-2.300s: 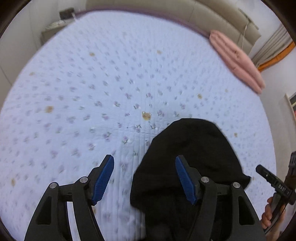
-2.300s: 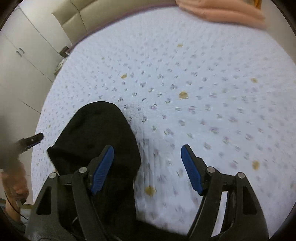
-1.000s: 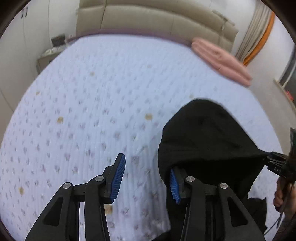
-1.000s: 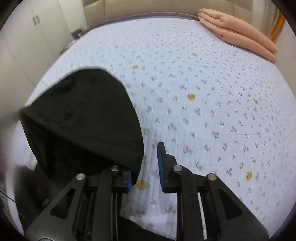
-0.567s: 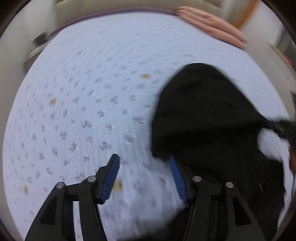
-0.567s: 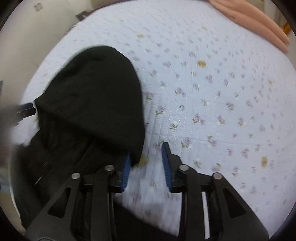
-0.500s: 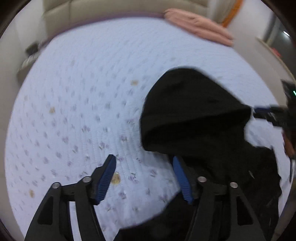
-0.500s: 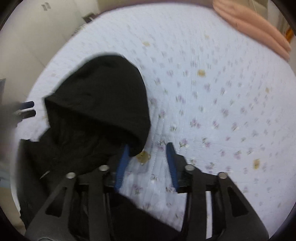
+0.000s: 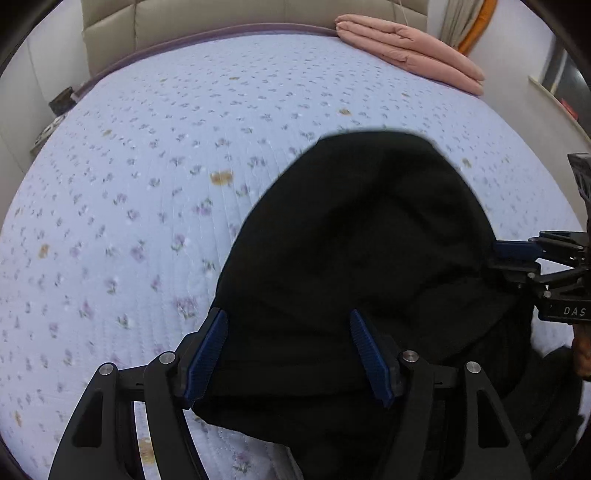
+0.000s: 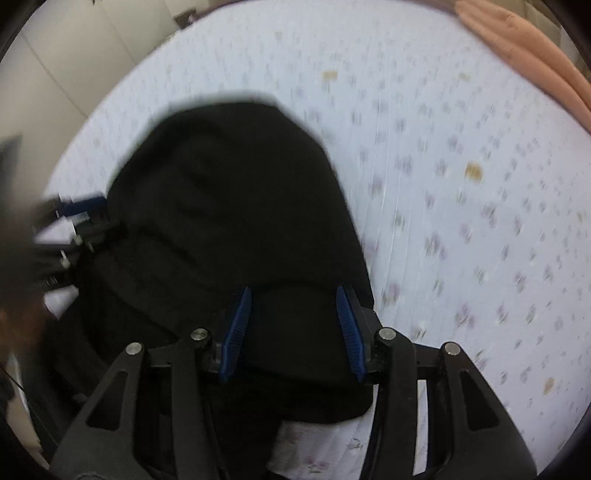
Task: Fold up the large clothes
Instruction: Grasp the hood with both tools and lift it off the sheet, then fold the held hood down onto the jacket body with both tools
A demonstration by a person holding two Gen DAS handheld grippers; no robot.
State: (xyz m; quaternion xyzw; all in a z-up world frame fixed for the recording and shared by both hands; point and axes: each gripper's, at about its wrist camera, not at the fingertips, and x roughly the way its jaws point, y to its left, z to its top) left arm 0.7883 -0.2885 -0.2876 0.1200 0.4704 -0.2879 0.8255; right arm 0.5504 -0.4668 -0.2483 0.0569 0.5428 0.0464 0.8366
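Claws (image 9: 288, 354) (image 10: 291, 328) spread wide over black hooded garment (image 9: 362, 236) on floral bedspread (image 9: 147, 166)

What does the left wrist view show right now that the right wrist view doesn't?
Left wrist only: the padded beige headboard, the orange-edged curtain, and a sharp look at the right gripper at the garment's edge. Right wrist only: the white wardrobe doors and the blurred left gripper. Both: the black hooded garment on the lilac floral quilted bedspread, the folded pink blanket, and open jaws.
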